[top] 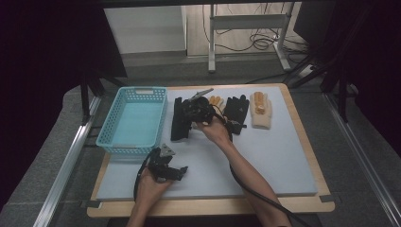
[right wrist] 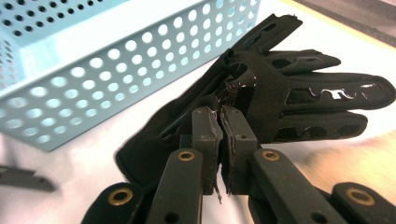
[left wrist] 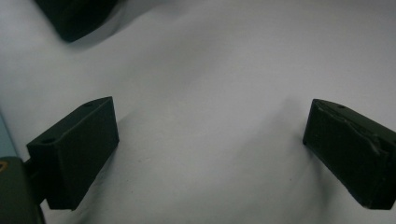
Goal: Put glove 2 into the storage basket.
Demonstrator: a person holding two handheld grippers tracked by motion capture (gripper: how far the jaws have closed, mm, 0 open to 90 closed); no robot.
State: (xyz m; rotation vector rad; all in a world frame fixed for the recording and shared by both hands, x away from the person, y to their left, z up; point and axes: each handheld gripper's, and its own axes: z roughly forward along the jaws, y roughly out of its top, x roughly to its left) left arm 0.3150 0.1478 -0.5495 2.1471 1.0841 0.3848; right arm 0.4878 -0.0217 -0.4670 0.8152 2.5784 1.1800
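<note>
Right gripper (right wrist: 219,121) jaws pinch the black glove (right wrist: 280,93) just beside the blue basket (right wrist: 93,70).
Only a thin fold is caught, so it may slip free over the desk (top: 265,161); left gripper (top: 171,169) jaws gape wide, holding nothing.

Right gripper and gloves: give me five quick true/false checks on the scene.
1. The right gripper has its jaws shut on the black glove. True.
2. The left gripper is shut on a glove. False: its jaws stand wide apart over the bare mat, with nothing between them.
3. The blue basket already holds a glove. False: its inside shows no glove.
4. The basket sits at the left side of the mat in the high view. True.
5. All gloves on the mat are black. False: a cream and orange glove lies at the right end of the row.
</note>
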